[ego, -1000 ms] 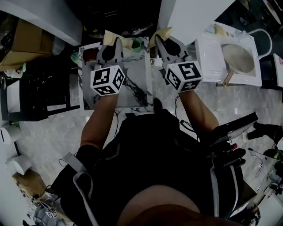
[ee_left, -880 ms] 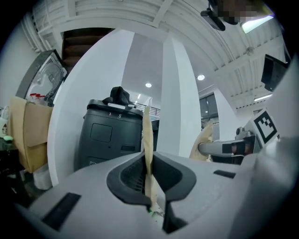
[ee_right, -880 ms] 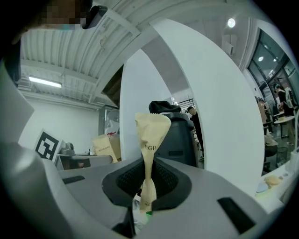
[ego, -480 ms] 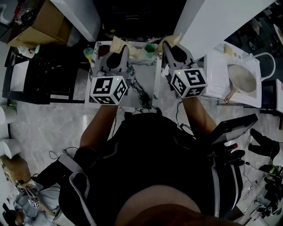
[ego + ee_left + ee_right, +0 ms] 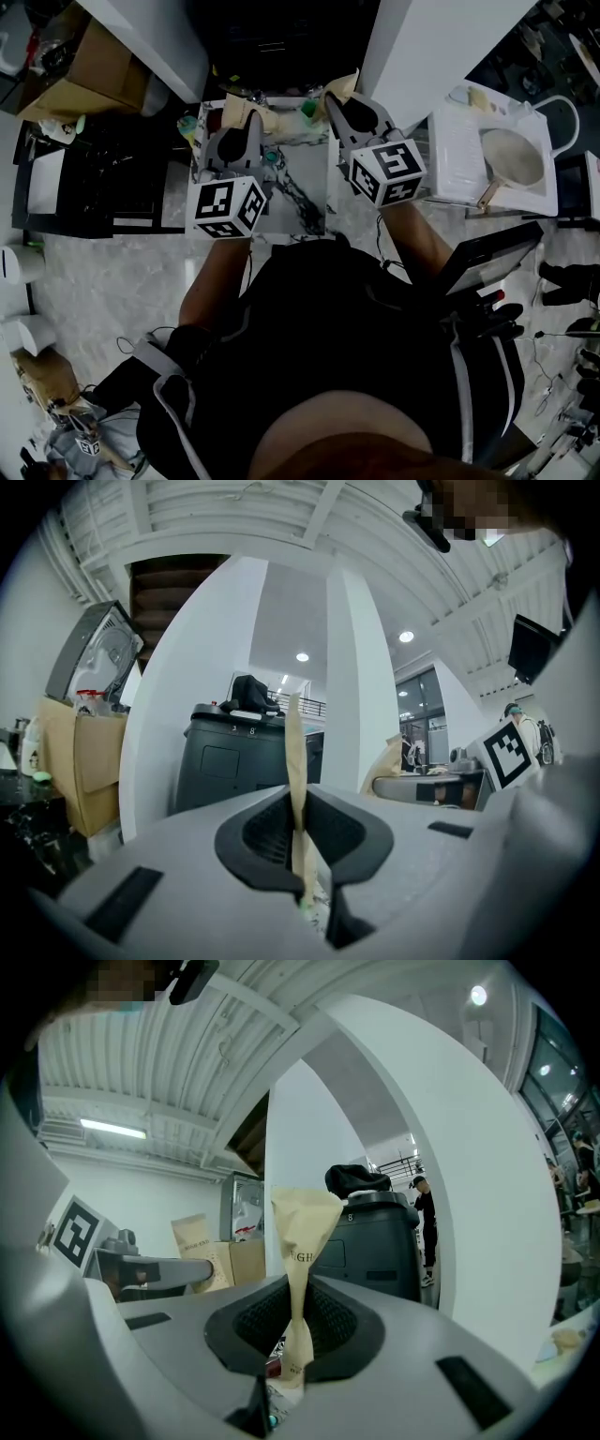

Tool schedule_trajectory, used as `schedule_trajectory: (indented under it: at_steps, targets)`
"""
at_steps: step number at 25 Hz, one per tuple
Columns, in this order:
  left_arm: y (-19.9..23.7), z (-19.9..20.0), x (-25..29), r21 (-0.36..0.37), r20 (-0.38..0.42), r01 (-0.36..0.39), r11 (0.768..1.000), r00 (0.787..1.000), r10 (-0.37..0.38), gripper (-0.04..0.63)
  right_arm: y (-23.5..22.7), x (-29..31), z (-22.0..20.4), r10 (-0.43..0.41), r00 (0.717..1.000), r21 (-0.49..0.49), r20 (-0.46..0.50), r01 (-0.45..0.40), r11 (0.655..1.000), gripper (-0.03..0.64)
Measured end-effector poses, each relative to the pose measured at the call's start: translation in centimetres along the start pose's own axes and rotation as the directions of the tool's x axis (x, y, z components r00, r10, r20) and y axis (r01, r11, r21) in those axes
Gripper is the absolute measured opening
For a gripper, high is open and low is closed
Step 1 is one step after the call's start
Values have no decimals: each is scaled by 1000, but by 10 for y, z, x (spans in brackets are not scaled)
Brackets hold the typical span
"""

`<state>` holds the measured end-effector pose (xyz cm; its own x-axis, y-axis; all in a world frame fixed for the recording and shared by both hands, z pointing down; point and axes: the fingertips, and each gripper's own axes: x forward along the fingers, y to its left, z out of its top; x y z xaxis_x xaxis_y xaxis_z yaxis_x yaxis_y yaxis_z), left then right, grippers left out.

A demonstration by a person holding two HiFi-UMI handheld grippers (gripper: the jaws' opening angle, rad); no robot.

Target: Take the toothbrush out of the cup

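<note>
My left gripper [image 5: 246,127] is shut on a thin tan paper piece [image 5: 294,761] that stands upright between its pads. Another tan paper piece [image 5: 302,1232], printed and wider at its top, is pinched in my right gripper [image 5: 339,101], which is shut too. Both grippers point level over the far part of the small marble table [image 5: 305,192]. A small green cup-like thing [image 5: 307,109] sits between the two paper pieces at the table's far edge. I cannot make out a toothbrush in any view. In the left gripper view the right gripper's marker cube [image 5: 511,752] shows at the right.
A white pillar [image 5: 422,47] rises right behind the table. A white tray with a pan [image 5: 506,155] lies to the right. A black shelf [image 5: 84,187] and a cardboard box [image 5: 66,75] stand to the left. A dark bin [image 5: 244,752] stands ahead.
Both grippers have risen and shifted across the table with their paper pieces still pinched. The head view has also shifted, so the table looks smaller.
</note>
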<state>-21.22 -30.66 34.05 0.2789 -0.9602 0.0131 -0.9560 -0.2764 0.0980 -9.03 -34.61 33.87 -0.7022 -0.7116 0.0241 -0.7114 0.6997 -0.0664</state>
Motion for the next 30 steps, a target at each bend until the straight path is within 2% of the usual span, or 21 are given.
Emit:
schedule_trajectory:
  at_steps: [8,30]
  targets:
    - [-2,2,2,-23,3,16,1000,1000,-16,31,1,1,3,-10,1000,-8,7,10,1000,44]
    - [-1,3,8,12,-1,41,999,999,-41,31,1,1,2,-37,999,1,9,37,999,44]
